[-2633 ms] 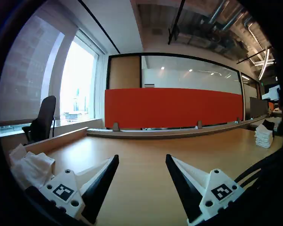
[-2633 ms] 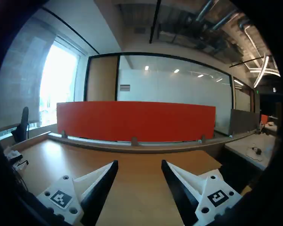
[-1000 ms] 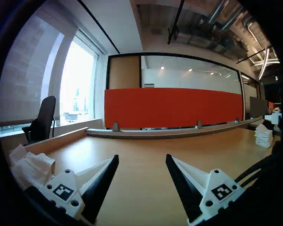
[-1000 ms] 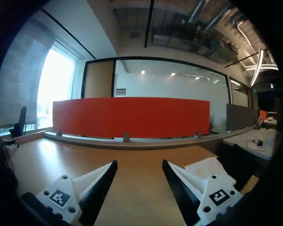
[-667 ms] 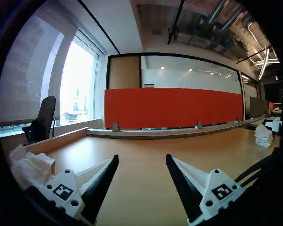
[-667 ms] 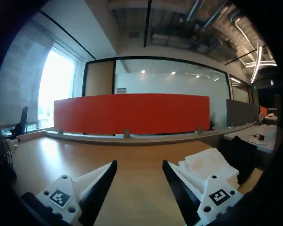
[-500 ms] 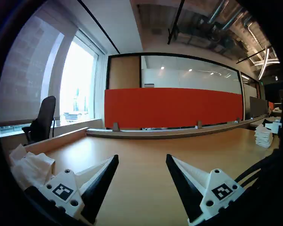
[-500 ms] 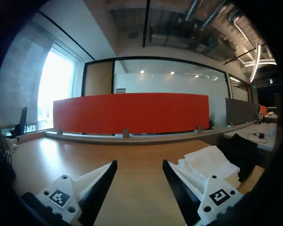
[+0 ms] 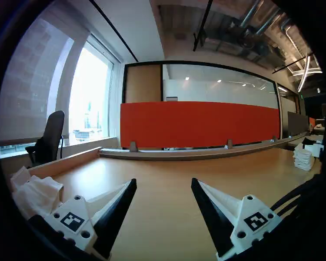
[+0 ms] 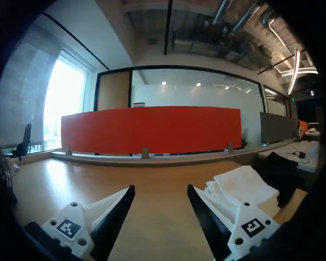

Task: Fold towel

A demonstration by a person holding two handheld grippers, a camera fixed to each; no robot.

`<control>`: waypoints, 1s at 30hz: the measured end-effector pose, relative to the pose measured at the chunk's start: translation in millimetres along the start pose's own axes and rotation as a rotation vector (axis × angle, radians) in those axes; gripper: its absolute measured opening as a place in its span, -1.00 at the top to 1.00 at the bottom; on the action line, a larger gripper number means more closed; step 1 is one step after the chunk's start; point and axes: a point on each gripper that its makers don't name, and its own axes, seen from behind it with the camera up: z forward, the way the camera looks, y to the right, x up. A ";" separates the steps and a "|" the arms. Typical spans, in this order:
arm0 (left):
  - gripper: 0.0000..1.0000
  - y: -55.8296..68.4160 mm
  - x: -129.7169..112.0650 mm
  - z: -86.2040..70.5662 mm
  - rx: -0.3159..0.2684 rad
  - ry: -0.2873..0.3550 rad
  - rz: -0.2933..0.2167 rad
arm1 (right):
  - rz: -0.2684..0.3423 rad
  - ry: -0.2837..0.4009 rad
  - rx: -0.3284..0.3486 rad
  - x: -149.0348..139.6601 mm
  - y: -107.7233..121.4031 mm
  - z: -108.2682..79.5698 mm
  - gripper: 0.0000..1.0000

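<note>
In the left gripper view my left gripper [image 9: 163, 187] stands open low over the wooden table [image 9: 163, 174], nothing between its fingers. A crumpled white towel [image 9: 34, 195] lies at the table's left edge, just left of the left finger. A stack of folded white towels [image 9: 303, 157] sits far off at the right. In the right gripper view my right gripper [image 10: 161, 193] is open and empty above the table [image 10: 154, 178]. The stack of folded white towels [image 10: 245, 187] lies close by, right behind its right finger.
A red partition [image 9: 200, 124] runs along the table's far edge, with a glass wall behind it. An office chair [image 9: 48, 141] stands by the window at the left. Something black [image 10: 282, 172] lies just right of the towel stack. Another desk [image 10: 300, 154] stands farther right.
The right gripper has moved and turned toward the folded stack, which has come into its view and grown larger at the right. The left gripper has stayed still.
</note>
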 end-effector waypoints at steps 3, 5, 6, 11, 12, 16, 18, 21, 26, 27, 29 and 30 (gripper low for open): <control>-0.86 0.1 -0.1 -0.1 0.000 0.000 0.000 | -0.004 0.002 0.002 2.2 -1.6 -2.7 -0.89; -0.86 0.3 -0.1 -0.1 0.000 0.000 0.000 | -0.007 0.005 0.004 3.7 -2.4 -4.6 -0.91; -0.86 0.4 0.0 -0.1 0.000 0.000 0.000 | -0.010 0.006 0.006 3.8 -3.0 -5.2 -0.91; -0.86 0.6 0.2 -0.1 0.000 0.000 0.000 | -0.024 0.008 0.011 1.8 -5.9 -6.4 -0.94; -0.86 0.5 0.2 -0.1 0.000 0.000 0.000 | -0.025 0.008 0.011 1.4 -6.2 -6.6 -0.94; -0.86 0.3 0.1 -0.2 0.000 0.000 0.000 | -0.025 0.008 0.011 0.0 -6.1 -6.7 -0.95; -0.86 0.2 0.0 -0.2 0.000 0.000 0.000 | -0.025 0.007 0.010 -0.6 -5.8 -6.5 -0.95; -0.86 0.3 0.0 -0.3 0.000 0.000 0.000 | -0.025 0.007 0.011 -0.8 -5.9 -6.5 -0.98; -0.86 0.3 -0.1 -0.6 0.000 0.000 0.000 | -0.025 0.007 0.012 -1.0 -5.9 -6.3 -0.99; -0.86 0.3 -0.2 -0.6 0.000 0.000 0.000 | -0.025 0.006 0.012 -1.1 -5.9 -6.2 -0.99; -0.86 0.1 -0.4 -0.7 0.000 0.000 0.000 | -0.025 0.006 0.012 -1.3 -5.9 -6.1 -0.99; -0.86 0.1 -0.5 -0.8 0.000 0.000 0.000 | -0.025 0.006 0.012 -1.4 -5.9 -6.1 -0.99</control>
